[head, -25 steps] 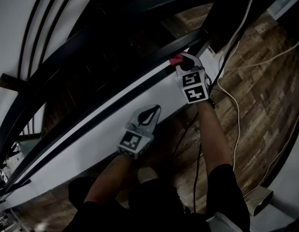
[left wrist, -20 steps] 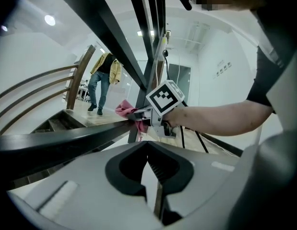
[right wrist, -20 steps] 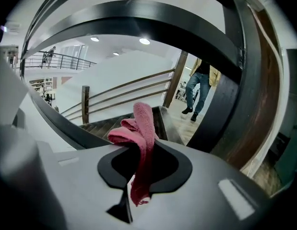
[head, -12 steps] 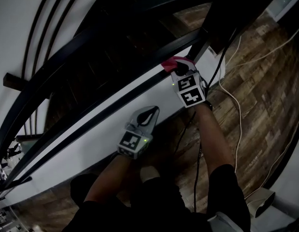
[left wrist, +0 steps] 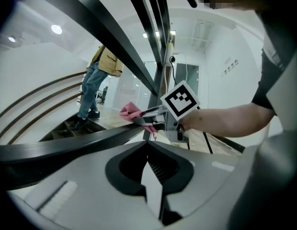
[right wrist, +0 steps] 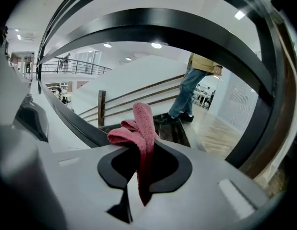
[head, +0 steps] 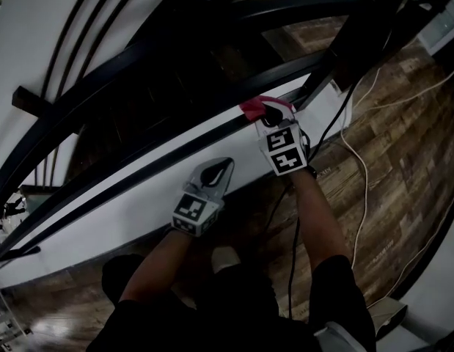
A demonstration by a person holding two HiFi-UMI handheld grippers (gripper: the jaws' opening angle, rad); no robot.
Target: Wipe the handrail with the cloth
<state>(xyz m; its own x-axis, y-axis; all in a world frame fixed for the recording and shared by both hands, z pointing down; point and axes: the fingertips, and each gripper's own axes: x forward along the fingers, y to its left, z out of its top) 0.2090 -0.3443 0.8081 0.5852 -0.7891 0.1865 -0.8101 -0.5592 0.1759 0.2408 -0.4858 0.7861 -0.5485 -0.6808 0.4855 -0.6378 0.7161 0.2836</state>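
The black handrail (head: 175, 149) runs slantwise across the head view. My right gripper (head: 269, 113) is shut on a pink cloth (head: 256, 107) and holds it against the rail's upper end. In the right gripper view the cloth (right wrist: 141, 128) hangs folded between the jaws. My left gripper (head: 224, 166) sits lower, just below the rail, shut with nothing in it. The left gripper view shows its jaws (left wrist: 150, 174) closed together, with the handrail (left wrist: 81, 143), the cloth (left wrist: 131, 113) and the right gripper's marker cube (left wrist: 180, 99) ahead.
A white panel (head: 131, 207) runs under the rail. A dark post (head: 362, 39) stands at the rail's upper end. Cables (head: 359, 171) trail over the wooden floor on the right. Dark stair steps lie beyond the rail. A person (left wrist: 98, 83) stands on the stairs farther off.
The right gripper has slid the pink cloth a little leftward along the handrail. The left gripper has stayed shut in nearly the same place.
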